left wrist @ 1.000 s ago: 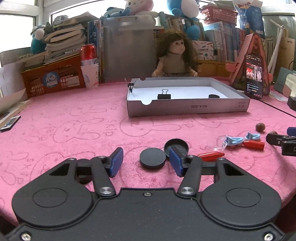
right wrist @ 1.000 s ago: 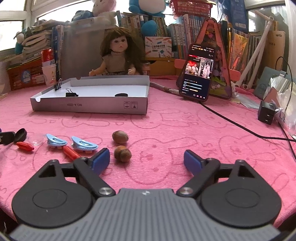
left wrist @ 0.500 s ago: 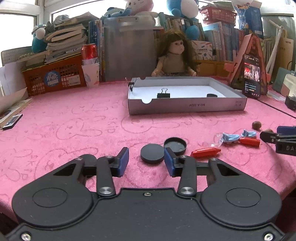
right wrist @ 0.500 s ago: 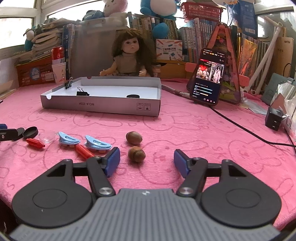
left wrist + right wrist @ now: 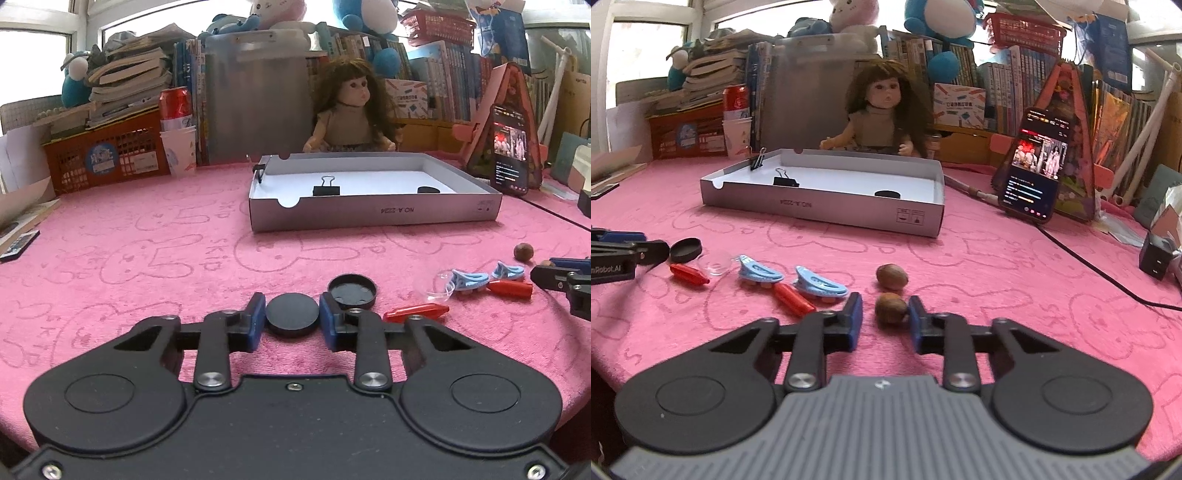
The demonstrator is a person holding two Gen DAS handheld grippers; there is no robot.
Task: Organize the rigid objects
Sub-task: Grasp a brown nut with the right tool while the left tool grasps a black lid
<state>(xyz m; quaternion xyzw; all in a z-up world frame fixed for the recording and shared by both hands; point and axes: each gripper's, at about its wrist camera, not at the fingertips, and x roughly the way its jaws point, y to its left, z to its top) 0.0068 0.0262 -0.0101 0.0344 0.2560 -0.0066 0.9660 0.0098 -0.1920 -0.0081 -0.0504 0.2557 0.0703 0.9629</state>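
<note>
Caps, nuts, clips and red pieces are what I must put in order, and most of them lie on the pink cloth [image 5: 147, 221], not in the grey box [image 5: 373, 218]. Inside the box I see only a binder clip [image 5: 325, 187] and a dark disc [image 5: 428, 190]; a second clip [image 5: 758, 159] sits on its wall. So I judge the task is near its start.

My left gripper [image 5: 292, 316] has just been closing, and its blue pads now press on both sides of the flat black cap [image 5: 292, 314], which rests on the cloth. A second, upturned cap [image 5: 352, 291] lies just behind it.

My right gripper [image 5: 885, 318] has also just been closing around the nearer nut [image 5: 891, 308]. The right pad touches it; on the left I see a small gap. The other nut [image 5: 892, 276] waits just behind, with the blue clips [image 5: 820, 285] and red pieces [image 5: 793, 300] to its left.
</note>
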